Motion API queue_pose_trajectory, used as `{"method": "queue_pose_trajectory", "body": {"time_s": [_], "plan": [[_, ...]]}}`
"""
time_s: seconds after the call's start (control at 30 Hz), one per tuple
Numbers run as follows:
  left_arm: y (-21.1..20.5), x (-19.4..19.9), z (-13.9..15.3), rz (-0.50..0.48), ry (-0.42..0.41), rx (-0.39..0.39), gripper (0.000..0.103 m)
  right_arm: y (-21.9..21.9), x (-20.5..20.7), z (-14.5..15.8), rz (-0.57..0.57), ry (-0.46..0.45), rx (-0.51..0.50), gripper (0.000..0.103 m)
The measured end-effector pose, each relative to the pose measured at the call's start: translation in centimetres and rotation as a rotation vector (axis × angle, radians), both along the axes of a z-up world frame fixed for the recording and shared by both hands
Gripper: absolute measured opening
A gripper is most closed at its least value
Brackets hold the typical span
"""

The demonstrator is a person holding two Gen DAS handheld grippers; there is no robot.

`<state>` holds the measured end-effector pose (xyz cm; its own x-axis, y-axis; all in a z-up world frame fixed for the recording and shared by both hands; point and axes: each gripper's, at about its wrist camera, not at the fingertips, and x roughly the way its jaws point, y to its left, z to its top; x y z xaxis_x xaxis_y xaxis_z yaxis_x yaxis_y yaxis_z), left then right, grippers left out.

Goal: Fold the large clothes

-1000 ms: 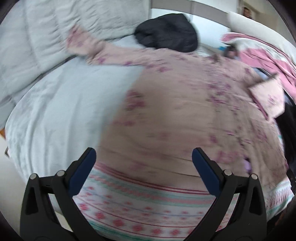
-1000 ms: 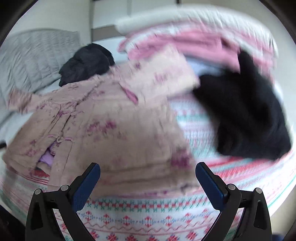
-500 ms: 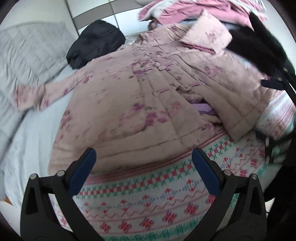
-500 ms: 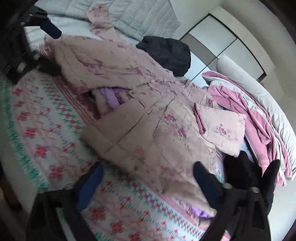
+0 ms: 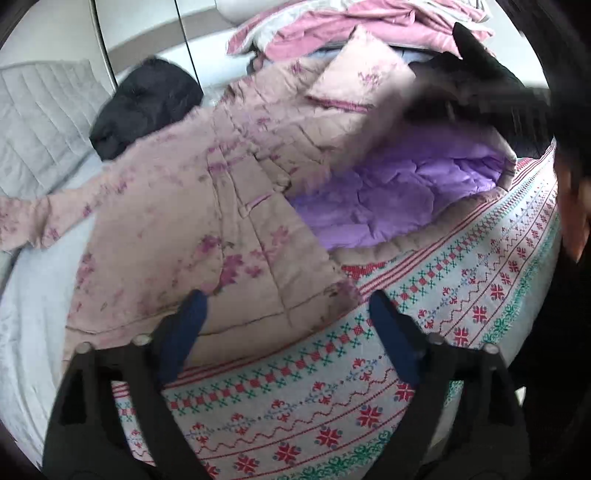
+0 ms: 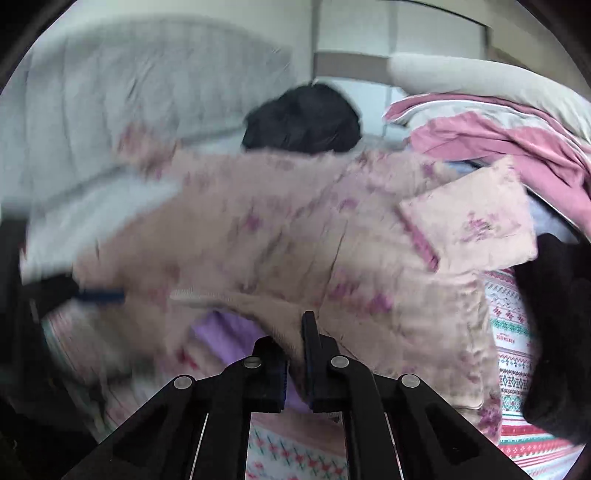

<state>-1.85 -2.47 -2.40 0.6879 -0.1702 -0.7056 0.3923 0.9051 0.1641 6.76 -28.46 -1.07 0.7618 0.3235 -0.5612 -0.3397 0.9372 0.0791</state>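
Note:
A pink floral quilted coat (image 5: 192, 206) lies spread face up on the bed. One front panel is lifted and folded back, which bares the purple lining (image 5: 399, 184). My left gripper (image 5: 288, 317) hovers over the hem corner of the flat front panel. Its jaws are closing, the hem lies between them, and the pads do not press it. My right gripper (image 6: 295, 332) is shut on the coat's (image 6: 295, 229) front edge and holds it up. The purple lining (image 6: 218, 332) shows under that raised edge. A blue left fingertip (image 6: 99, 295) appears blurred at the left.
A patterned knit blanket (image 5: 461, 314) covers the near side of the bed. Black garments lie by the collar (image 5: 147, 107) and at the right (image 6: 554, 332). Pink bedding (image 5: 369, 22) is heaped at the back. A grey quilted pillow (image 5: 37, 122) is on the left.
My right gripper closed on the coat's front edge and raised it, opening the panel to show purple lining. My left gripper swung toward the other panel's hem, and its jaws narrowed a little.

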Motion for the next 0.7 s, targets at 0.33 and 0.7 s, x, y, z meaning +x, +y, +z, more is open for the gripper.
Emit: {"method": "queue_pose_trajectory", "body": {"time_s": [0.33,0.7], "plan": [[2.7,1.9,0.2,0.139,0.031,-0.082,0.002,2.9,-0.1,4.6,0.053,-0.108,0.126,0.006],[1.0,-1.0,-0.2,-0.018,-0.016,0.058,0.066,2.7,0.5,-7.6,0.192,0.196,-0.071,0.008]]}}
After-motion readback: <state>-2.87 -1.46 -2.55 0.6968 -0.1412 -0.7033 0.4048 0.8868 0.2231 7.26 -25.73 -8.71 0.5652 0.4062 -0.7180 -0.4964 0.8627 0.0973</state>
